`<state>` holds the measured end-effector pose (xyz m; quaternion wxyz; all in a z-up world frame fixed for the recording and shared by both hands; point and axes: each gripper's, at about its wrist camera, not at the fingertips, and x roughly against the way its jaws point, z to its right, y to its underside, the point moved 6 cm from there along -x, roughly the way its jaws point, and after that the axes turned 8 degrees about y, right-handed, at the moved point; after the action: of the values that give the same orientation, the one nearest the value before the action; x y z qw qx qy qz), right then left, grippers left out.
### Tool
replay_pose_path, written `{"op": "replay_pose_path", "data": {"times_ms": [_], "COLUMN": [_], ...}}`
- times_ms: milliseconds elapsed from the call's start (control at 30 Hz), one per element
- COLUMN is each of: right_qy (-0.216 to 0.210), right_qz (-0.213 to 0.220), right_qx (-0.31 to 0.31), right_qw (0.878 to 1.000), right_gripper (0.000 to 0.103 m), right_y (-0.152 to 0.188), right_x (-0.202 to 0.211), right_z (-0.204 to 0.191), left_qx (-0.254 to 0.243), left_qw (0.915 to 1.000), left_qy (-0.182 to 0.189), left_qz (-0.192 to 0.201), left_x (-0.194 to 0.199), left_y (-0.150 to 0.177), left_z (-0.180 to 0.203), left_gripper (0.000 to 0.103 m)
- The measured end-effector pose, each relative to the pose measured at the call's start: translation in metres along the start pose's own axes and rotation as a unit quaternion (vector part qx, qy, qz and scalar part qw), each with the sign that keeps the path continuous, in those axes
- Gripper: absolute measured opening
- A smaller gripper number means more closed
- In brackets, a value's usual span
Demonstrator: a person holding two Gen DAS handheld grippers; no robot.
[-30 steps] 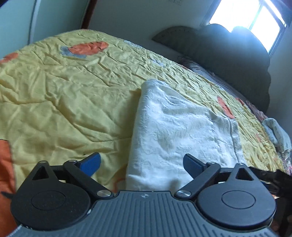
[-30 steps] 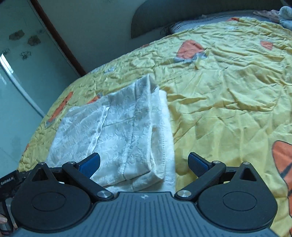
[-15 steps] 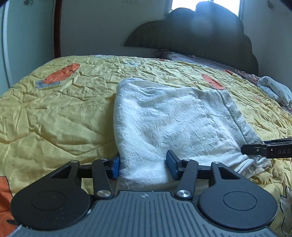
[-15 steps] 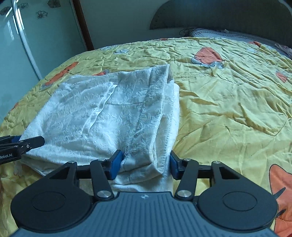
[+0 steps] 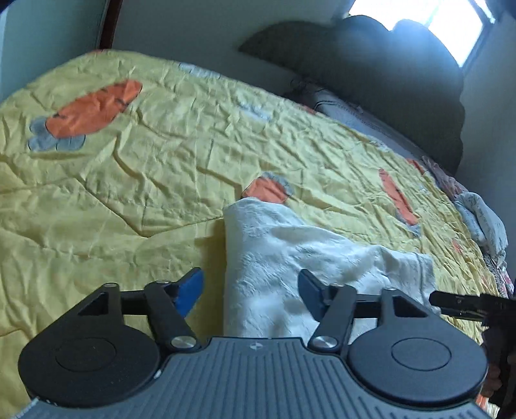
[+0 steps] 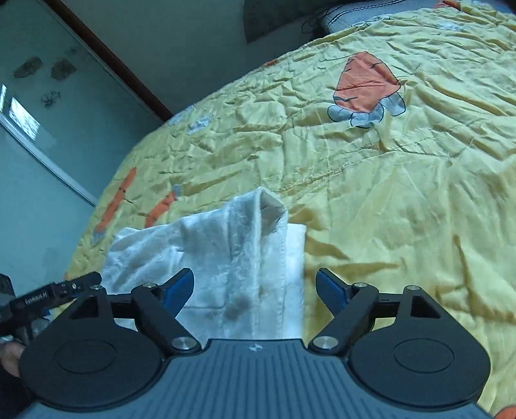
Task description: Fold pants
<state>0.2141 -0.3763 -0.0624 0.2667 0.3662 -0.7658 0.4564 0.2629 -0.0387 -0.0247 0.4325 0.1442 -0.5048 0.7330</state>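
While spread across a bed, one yellow quilt (image 5: 135, 206) with orange and grey patches, heavily creased. One pair of white textured pants (image 5: 290, 267), folded into a compact bundle, lying on the quilt near the bed's near edge, seen from both wrist views. Same pants (image 6: 232, 274) in the right wrist view, with a raised fold standing up at the far end and a flat layer showing along the right side.

Left gripper (image 5: 250, 291) low over the near end of the pants, two blue fingers (image 5: 190, 290) spread wide: one finger over bare quilt just beside the pants' left edge, the other over the white cloth. Nothing pinched between them.

Right gripper (image 6: 254, 290) likewise over the near end of the pants, two blue fingers (image 6: 330, 288) spread wide: one over the cloth, the other over the quilt just beside the pants' right edge. Nothing held.

Each gripper's black tip visible at the side of the other's view, beside the bundle.

One dark padded headboard (image 5: 371, 61) at the far end of the bed, under one bright window (image 5: 416, 22). One dark pillow (image 5: 354, 112) at the head of the bed. One small heap of pale crumpled fabric (image 5: 483, 222) at the bed's far right edge. One frosted glass door (image 6: 42, 106) with a brown frame beyond the bed's left side.
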Motion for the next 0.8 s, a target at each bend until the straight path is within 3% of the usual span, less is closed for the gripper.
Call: {"op": "replay_pose_path", "data": {"times_ms": [67,167,200,233,267,333,433,500,667,700,733,767,800], "right_qy": [-0.011,-0.033,-0.027,-0.006,0.006,0.01,0.042,0.059,0.035,0.037,0.041,0.044,0.045], "right_qz": [0.001,-0.002,0.004,0.01,0.017,0.029,0.06,0.067,0.044,0.042,0.03,0.023,0.031], "right_qx": [0.007,-0.006,0.004,0.033,0.065,0.094,0.183,0.223,0.152,0.143,0.129,0.114,0.1], "right_qw": [1.0,0.999,1.0,0.999,0.998,0.995,0.98,0.971,0.987,0.988,0.99,0.992,0.994], "right_gripper": [0.084,0.083,0.076,0.057,0.054,0.035,0.028,0.028,0.031,0.041,0.057,0.065,0.067], "right_y": [-0.004,-0.01,-0.01,-0.008,-0.007,-0.007,-0.005,-0.001,-0.001,0.0,0.0,0.001,0.002], "right_x": [-0.011,-0.017,-0.018,-0.019,-0.019,-0.012,0.002,0.0,-0.014,-0.012,-0.011,-0.007,0.0], "right_z": [-0.004,-0.007,-0.009,-0.013,-0.018,-0.024,-0.047,-0.057,-0.033,-0.031,-0.029,-0.026,-0.024], "left_qx": [0.001,0.009,0.014,0.018,0.015,-0.005,-0.089,-0.124,-0.128,-0.12,-0.11,-0.1,-0.092], "left_qw": [1.0,0.9992,0.9991,0.999,0.9993,0.9998,0.9952,0.9897,0.9885,0.9899,0.9916,0.9929,0.9938], "left_qy": [0.002,0.036,0.037,0.039,0.034,0.019,-0.027,-0.05,-0.07,-0.065,-0.058,-0.054,-0.05], "left_qz": [-0.003,-0.016,-0.014,-0.01,-0.005,-0.002,0.029,0.052,0.038,0.037,0.035,0.034,0.039], "left_x": [-0.015,-0.033,-0.037,-0.041,-0.043,-0.042,-0.026,-0.016,-0.031,-0.029,-0.026,-0.021,-0.013], "left_y": [-0.005,-0.009,-0.011,-0.012,-0.013,-0.012,-0.007,-0.001,0.005,0.004,0.002,0.0,-0.001], "left_z": [-0.002,0.002,0.002,0.002,0.0,0.001,0.019,0.028,0.023,0.022,0.02,0.018,0.017], "left_gripper": [0.057,0.061,0.06,0.058,0.048,0.04,0.026,0.024,0.025,0.025,0.034,0.046,0.045]}}
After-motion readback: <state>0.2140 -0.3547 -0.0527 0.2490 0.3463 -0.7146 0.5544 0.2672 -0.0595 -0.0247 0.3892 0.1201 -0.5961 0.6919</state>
